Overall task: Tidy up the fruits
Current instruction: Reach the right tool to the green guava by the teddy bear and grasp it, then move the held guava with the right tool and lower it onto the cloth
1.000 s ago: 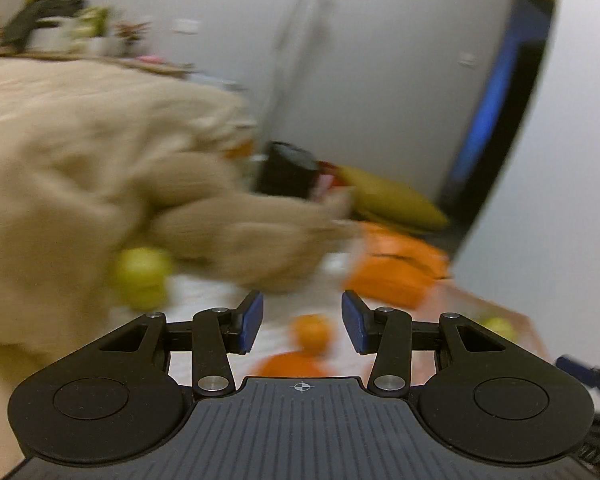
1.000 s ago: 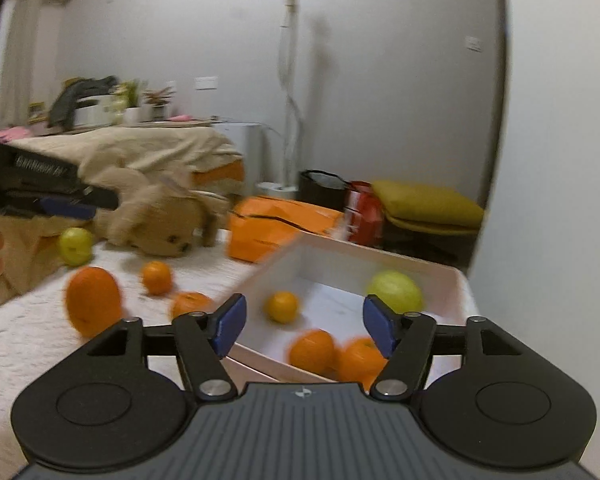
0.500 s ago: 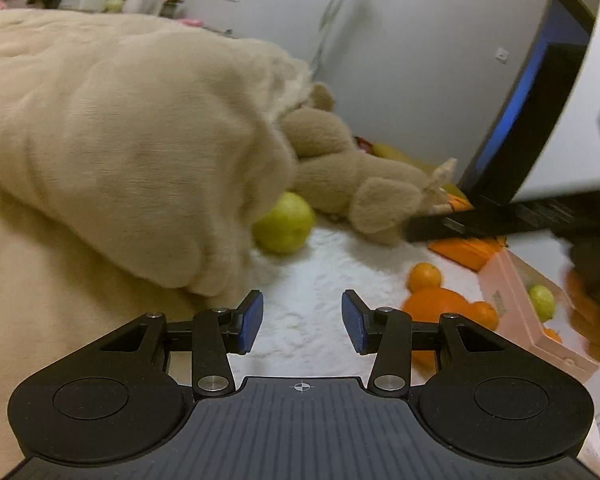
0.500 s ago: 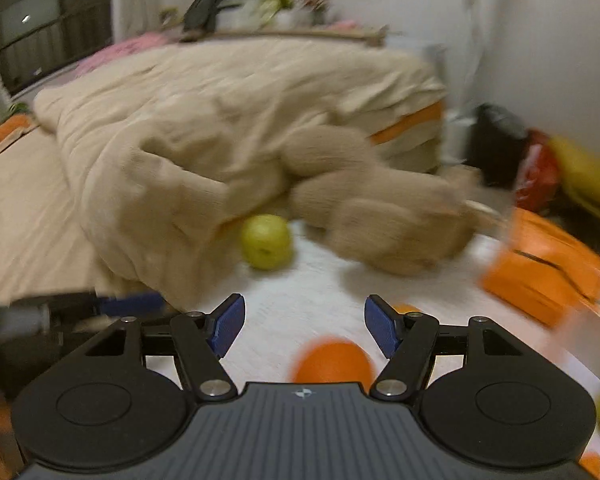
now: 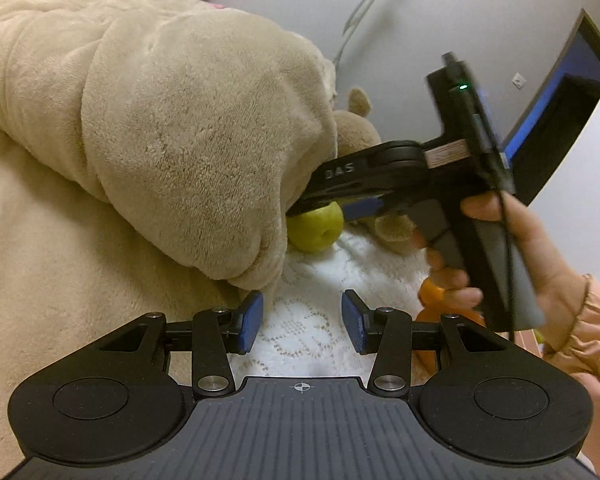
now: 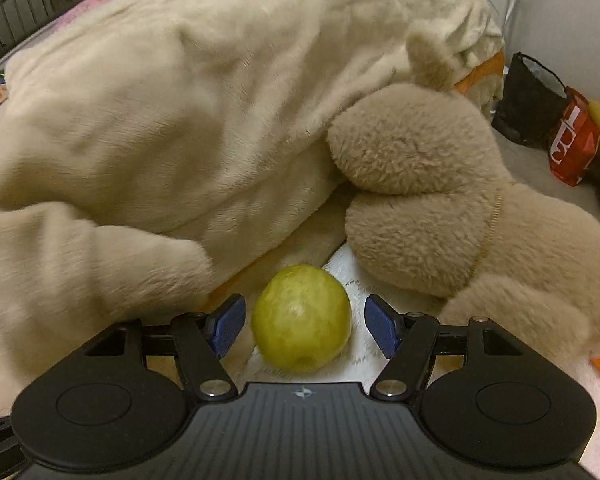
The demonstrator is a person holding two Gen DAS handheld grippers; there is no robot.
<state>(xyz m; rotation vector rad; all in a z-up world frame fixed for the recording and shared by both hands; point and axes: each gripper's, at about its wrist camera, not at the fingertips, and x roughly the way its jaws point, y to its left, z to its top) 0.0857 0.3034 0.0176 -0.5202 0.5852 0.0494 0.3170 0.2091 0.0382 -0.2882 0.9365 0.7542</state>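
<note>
A green apple [image 6: 301,317] lies on the white lace bed cover between the beige blanket and the plush bear. My right gripper [image 6: 305,326] is open, its blue pads on either side of the apple without touching it. In the left wrist view the same apple [image 5: 315,229] sits under the right gripper's fingers [image 5: 340,176], held by a hand [image 5: 512,248]. My left gripper [image 5: 302,322] is open and empty over the white cover. An orange [image 5: 432,294] shows partly behind the hand.
A thick beige blanket [image 6: 160,120] crowds the apple from the left. A tan plush bear [image 6: 440,200] lies to its right. A black bin [image 6: 528,100] and red bag [image 6: 572,148] stand on the floor beyond the bed.
My right gripper has swung left and closed in on the green apple, which now lies between its open fingers. My left gripper has drawn nearer the blanket fold and stays open.
</note>
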